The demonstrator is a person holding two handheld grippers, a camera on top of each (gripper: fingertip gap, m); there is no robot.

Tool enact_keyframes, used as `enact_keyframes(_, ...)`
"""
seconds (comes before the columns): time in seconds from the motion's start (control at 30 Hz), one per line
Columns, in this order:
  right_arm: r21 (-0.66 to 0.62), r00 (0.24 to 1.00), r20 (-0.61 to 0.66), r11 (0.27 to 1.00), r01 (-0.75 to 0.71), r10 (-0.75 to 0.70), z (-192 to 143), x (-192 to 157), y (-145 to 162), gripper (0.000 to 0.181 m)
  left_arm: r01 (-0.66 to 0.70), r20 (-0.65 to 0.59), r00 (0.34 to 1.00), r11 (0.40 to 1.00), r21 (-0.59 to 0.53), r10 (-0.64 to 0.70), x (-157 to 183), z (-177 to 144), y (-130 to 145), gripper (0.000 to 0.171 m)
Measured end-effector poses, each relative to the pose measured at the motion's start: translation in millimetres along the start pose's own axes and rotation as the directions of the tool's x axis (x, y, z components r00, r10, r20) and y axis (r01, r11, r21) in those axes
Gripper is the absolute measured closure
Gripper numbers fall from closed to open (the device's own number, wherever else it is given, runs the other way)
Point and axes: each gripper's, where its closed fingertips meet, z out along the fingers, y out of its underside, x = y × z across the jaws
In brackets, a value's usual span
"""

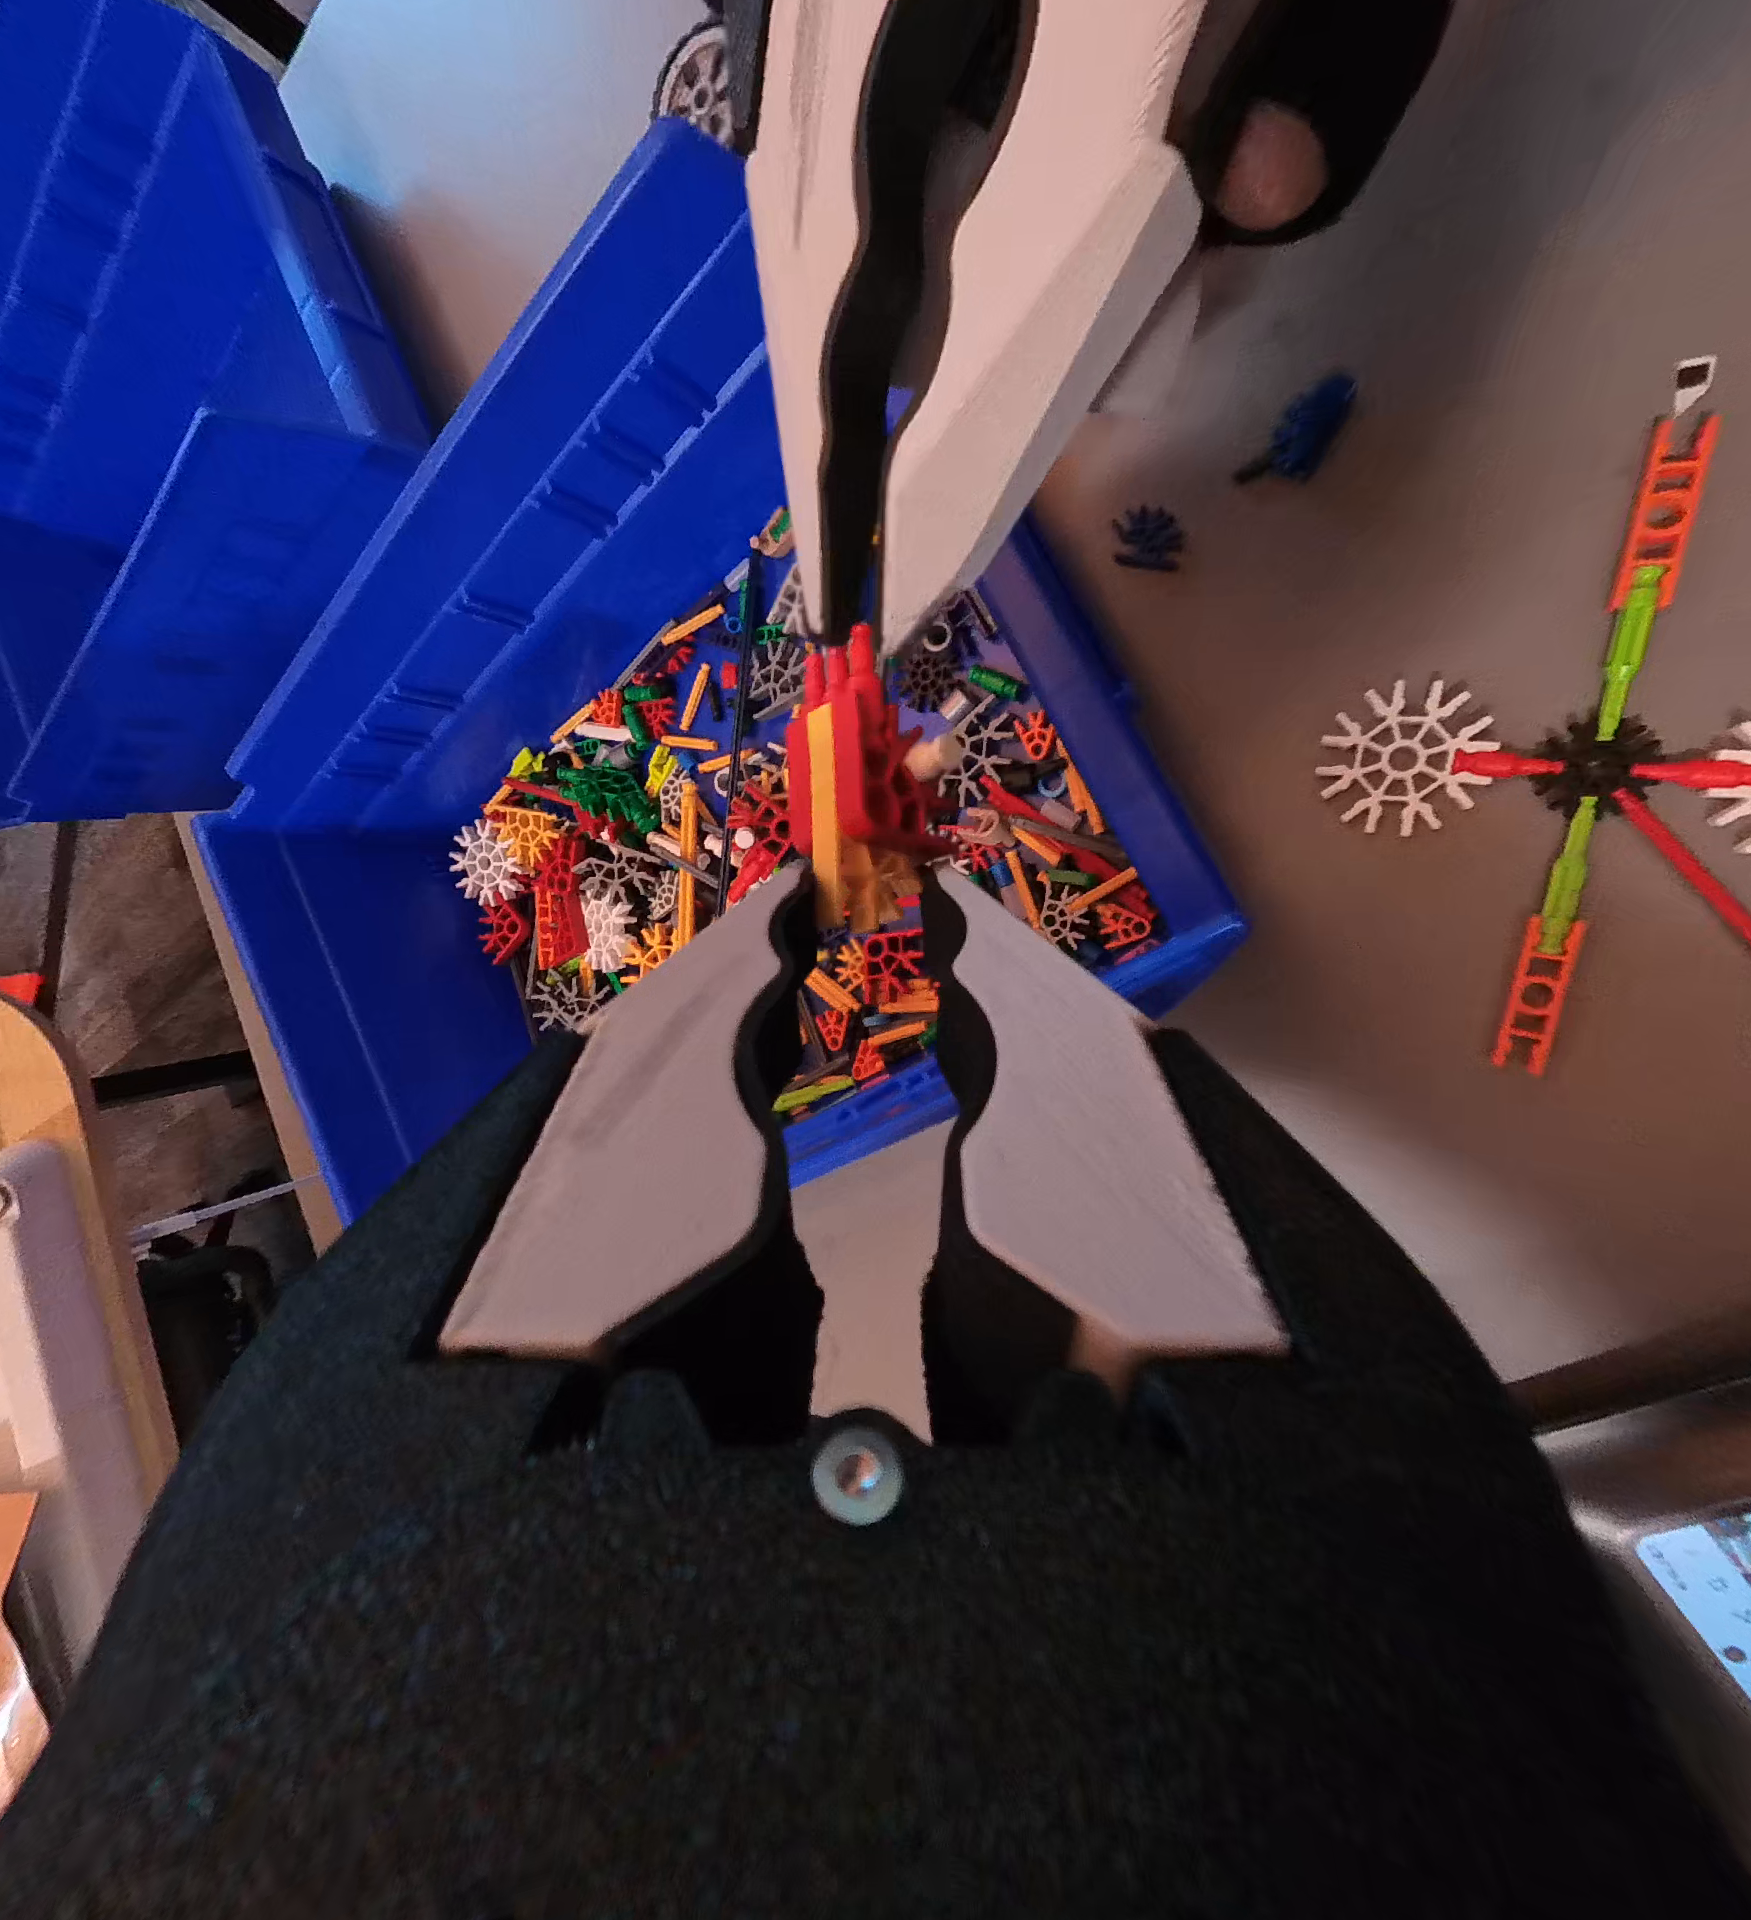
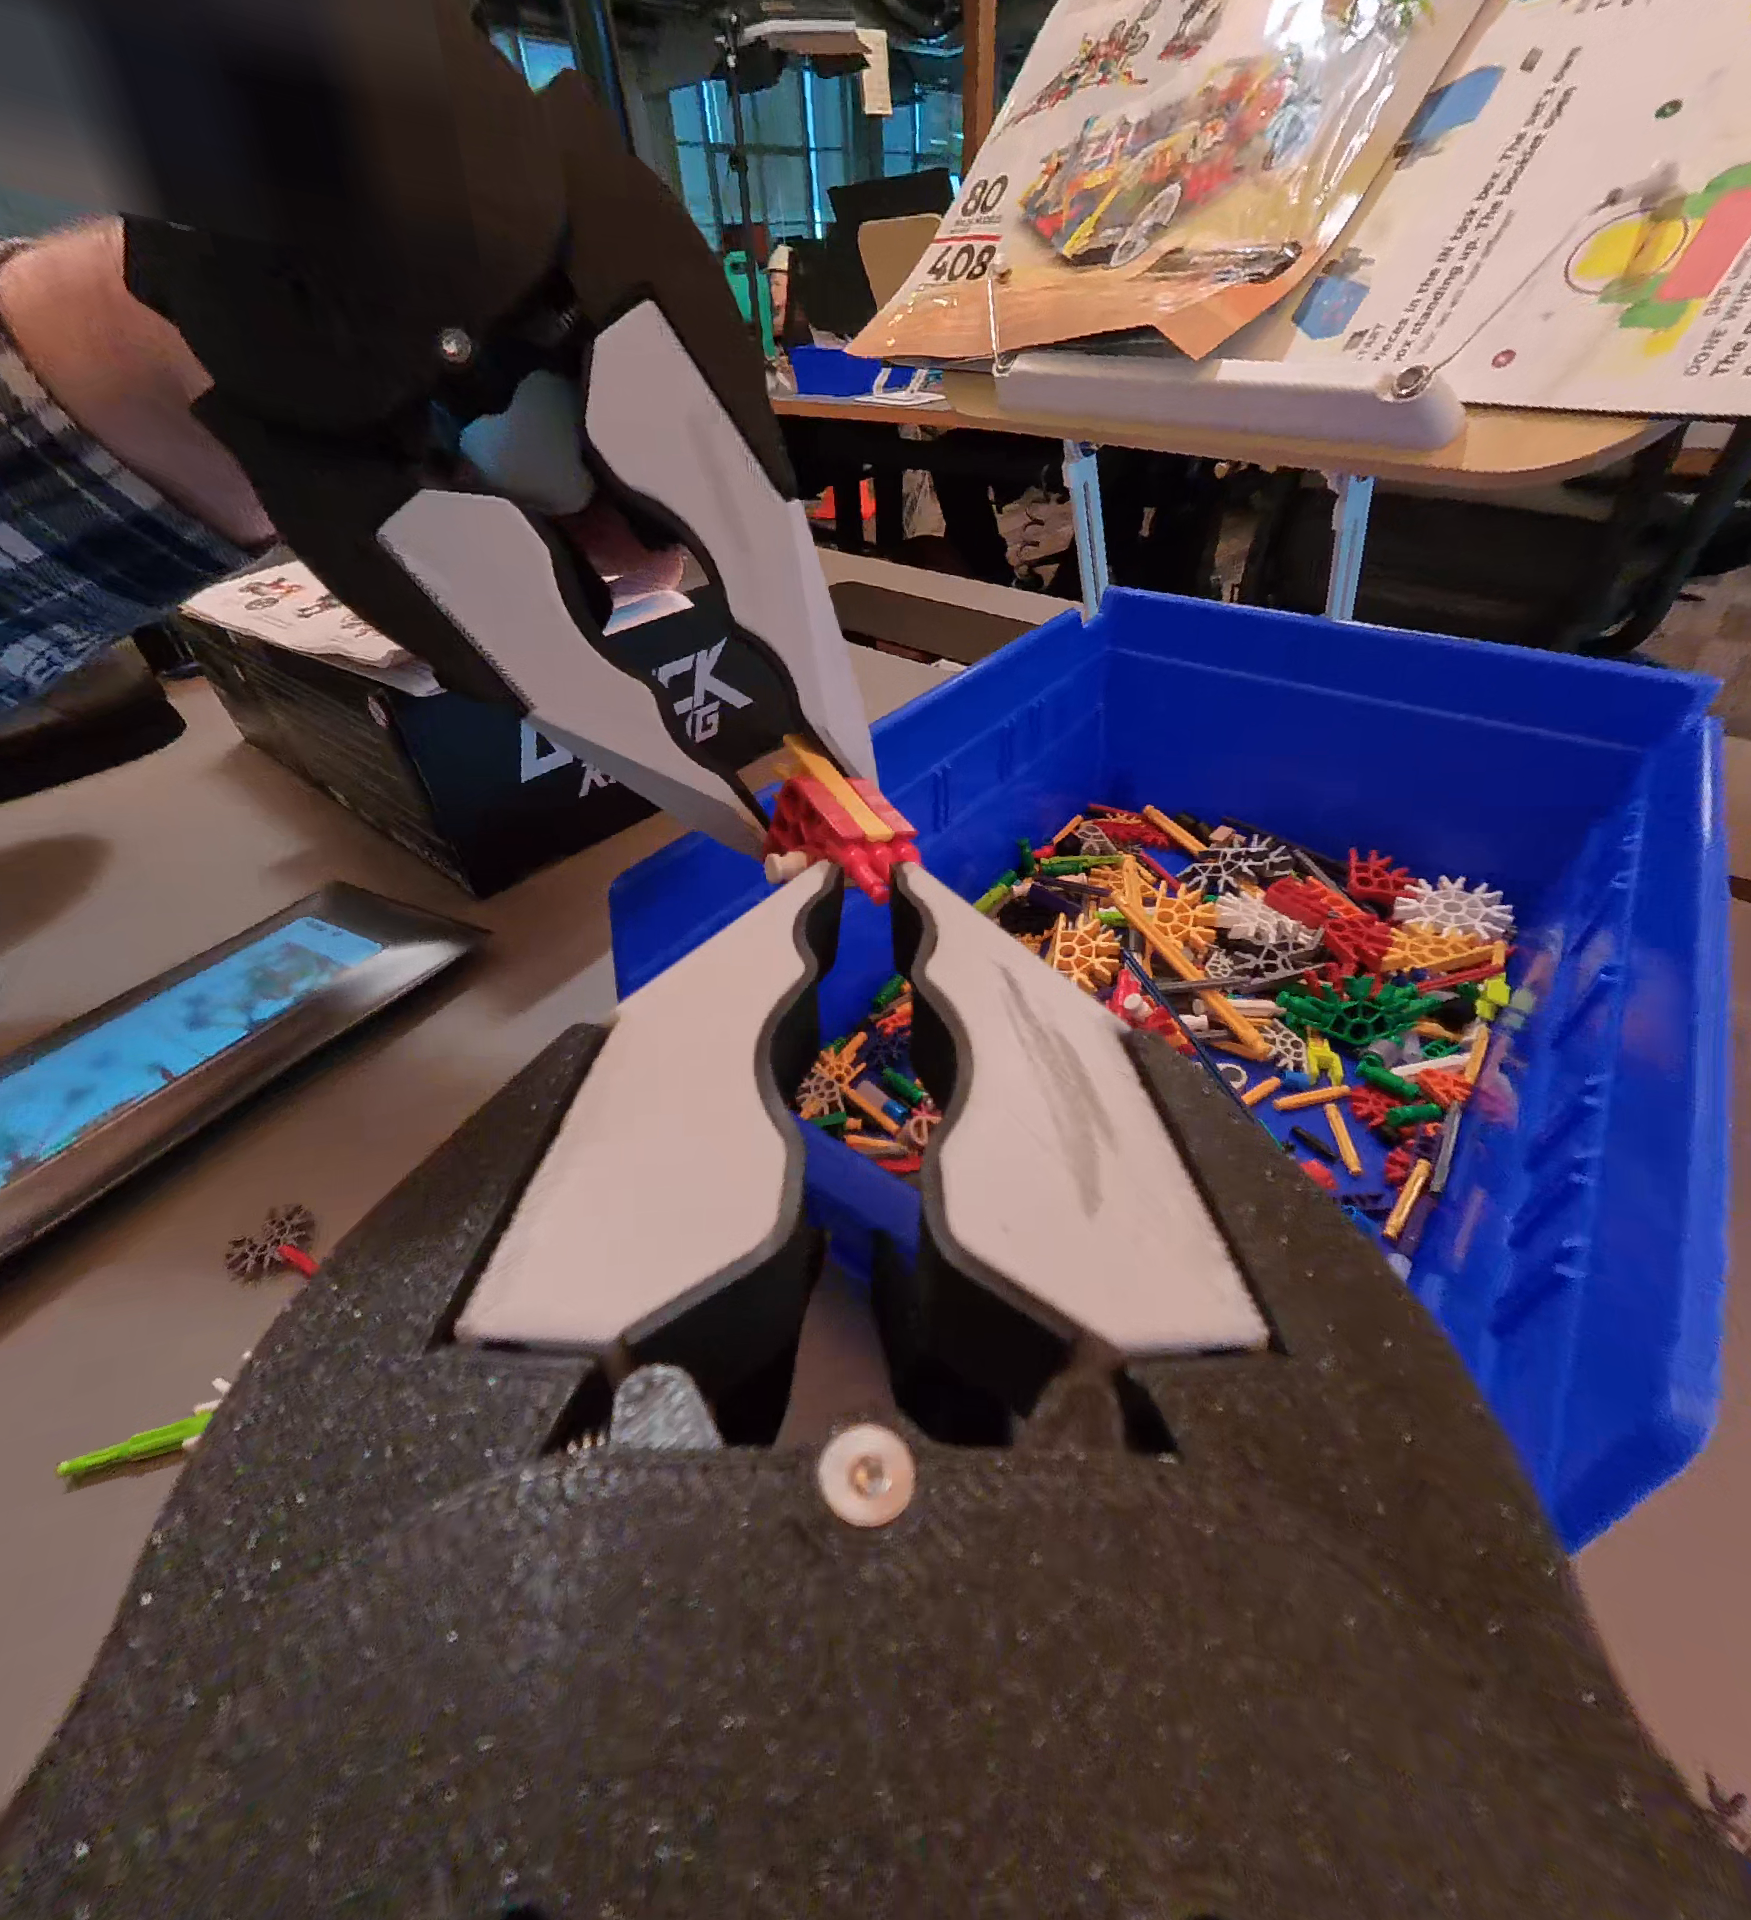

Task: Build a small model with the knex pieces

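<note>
Left gripper (image 1: pixel 866 883) pinches one end of a small red-and-yellow connector-and-rod cluster (image 1: pixel 850 774) above the blue bin (image 1: pixel 372 997) of mixed construction pieces by the tabletop's edge, right gripper (image 2: pixel 866 873) clamping the opposite end, so uneven pulling could snap it loose into the bin.

A grey table (image 2: pixel 19 1558) carries two blue bins: one (image 1: pixel 362 987) full of mixed coloured building pieces, the other (image 1: pixel 123 468) just beside it. A flat model (image 1: pixel 1593 764) lies apart from them, a black hub with red and green rods, white snowflake connectors (image 1: pixel 1401 756) and orange ladders (image 1: pixel 1671 509). Two dark blue pieces (image 1: pixel 1149 540) lie near it. A lit tablet (image 2: pixel 144 1049), a black box (image 2: pixel 414 748), a green rod (image 2: pixel 133 1444) and a brown connector (image 2: pixel 273 1242) lie on the table. Printed sheets (image 2: pixel 1214 156) rest on a stand behind.
</note>
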Motion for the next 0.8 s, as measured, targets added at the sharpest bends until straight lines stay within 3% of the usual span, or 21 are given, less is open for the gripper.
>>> enact_keyframes(0.5,-0.029,0.999,-0.006,0.999,0.045,-0.045,5.5,1.6,5.0,0.159,-0.002,0.016,1.0,1.0,0.011,0.001,-0.4,0.4,1.6,0.154)
enact_keyframes(0.8,-0.013,0.999,-0.003,0.999,0.037,-0.037,5.2,5.1,5.5,0.169,-0.015,0.014,1.0,1.0,0.015,0.015,0.6,2.8,0.8,0.155)
